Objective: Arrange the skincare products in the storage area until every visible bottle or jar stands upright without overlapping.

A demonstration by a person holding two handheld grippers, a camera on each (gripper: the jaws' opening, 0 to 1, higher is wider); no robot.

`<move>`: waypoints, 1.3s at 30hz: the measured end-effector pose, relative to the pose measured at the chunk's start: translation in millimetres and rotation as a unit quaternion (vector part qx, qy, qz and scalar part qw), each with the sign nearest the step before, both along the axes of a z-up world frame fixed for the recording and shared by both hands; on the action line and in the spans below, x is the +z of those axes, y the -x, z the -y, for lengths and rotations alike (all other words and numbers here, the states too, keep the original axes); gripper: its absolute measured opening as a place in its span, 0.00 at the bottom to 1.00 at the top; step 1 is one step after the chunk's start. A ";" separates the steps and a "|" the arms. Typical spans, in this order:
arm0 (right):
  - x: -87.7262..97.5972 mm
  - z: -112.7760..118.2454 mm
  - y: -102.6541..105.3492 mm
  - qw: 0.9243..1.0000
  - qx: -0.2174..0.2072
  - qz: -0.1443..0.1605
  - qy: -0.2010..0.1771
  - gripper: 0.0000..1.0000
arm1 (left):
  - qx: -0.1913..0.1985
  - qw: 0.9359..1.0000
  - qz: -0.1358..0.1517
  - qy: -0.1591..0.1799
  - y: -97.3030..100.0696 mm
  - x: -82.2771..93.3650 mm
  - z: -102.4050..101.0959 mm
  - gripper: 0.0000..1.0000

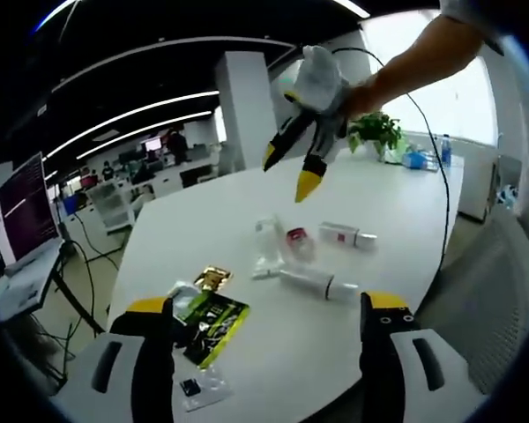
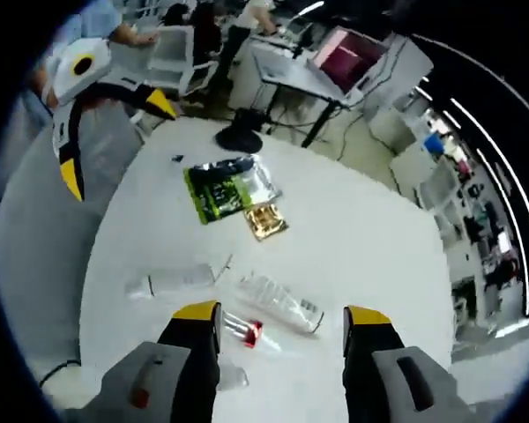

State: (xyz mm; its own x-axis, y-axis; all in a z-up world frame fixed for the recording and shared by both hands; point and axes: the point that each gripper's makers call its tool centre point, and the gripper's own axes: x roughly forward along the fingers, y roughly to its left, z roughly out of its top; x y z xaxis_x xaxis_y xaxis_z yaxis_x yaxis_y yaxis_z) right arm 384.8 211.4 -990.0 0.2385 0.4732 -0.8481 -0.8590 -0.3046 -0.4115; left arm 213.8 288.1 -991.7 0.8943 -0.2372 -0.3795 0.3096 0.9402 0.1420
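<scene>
White bench [image 1: 406, 229] carried the skincare items, all lying flat near its middle. In the left gripper view, left claw [image 1: 269, 310] stood with jaws apart, holding nothing, low over the near edge; right claw [image 1: 298, 167] hung at 12 o'clock, yellow tips spread, nothing between them. A white tube [image 1: 316, 282] lay just past the gap, a clear bottle [image 1: 266, 236] and red-capped bottle [image 1: 297, 238] behind it, a boxy white bottle [image 1: 346, 234] at 1 o'clock. Green packet [image 1: 213, 323] and gold sachet [image 1: 213, 278] lay at 9 o'clock. In the right gripper view, right claw [image 2: 280, 322] gaped above the red-capped bottle [image 2: 243, 331].
</scene>
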 end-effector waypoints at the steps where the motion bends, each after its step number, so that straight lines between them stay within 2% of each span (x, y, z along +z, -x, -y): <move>1: -4.8 -0.9 0.7 1.000 0.016 0.001 0.015 0.51 | 0.000 1.000 0.000 -0.001 0.0 -0.2 0.0 0.82; 3: -14.1 -6.7 3.3 0.998 0.055 0.005 0.035 0.43 | 0.000 1.000 -0.003 -0.002 0.5 -1.1 0.1 0.81; 4: -18.6 -8.0 2.9 0.997 0.064 0.009 0.046 0.42 | -0.002 1.000 -0.002 -0.003 0.5 -1.4 0.3 0.81; 7: -34.1 -14.4 3.0 0.993 0.089 0.006 0.075 0.46 | -0.007 1.000 -0.007 -0.009 1.3 -4.3 1.9 0.80; 20: -72.4 -29.8 -21.3 0.980 0.114 -0.021 0.159 0.46 | -0.004 1.000 -0.019 -0.015 1.7 -10.1 -0.2 0.76; 26: -98.4 -23.3 -24.2 0.961 0.159 -0.027 0.224 0.47 | -0.003 0.999 -0.025 -0.019 1.3 -13.2 -1.1 0.76; 34: -117.6 -27.2 -28.4 0.952 0.174 -0.027 0.252 0.44 | -0.003 0.999 -0.033 -0.021 2.2 -16.6 -1.6 0.75; 36: -122.9 -26.1 -29.1 0.944 0.191 -0.022 0.269 0.44 | -0.003 0.999 -0.036 -0.026 2.4 -18.7 -2.1 0.74; 37: -125.0 -25.4 -29.7 0.938 0.206 -0.016 0.280 0.44 | -0.003 0.999 -0.038 -0.032 2.4 -20.7 -2.9 0.74; 39: -128.2 -24.9 -28.7 0.934 0.213 -0.018 0.287 0.44 | -0.001 0.999 -0.038 -0.036 2.1 -20.6 -4.2 0.75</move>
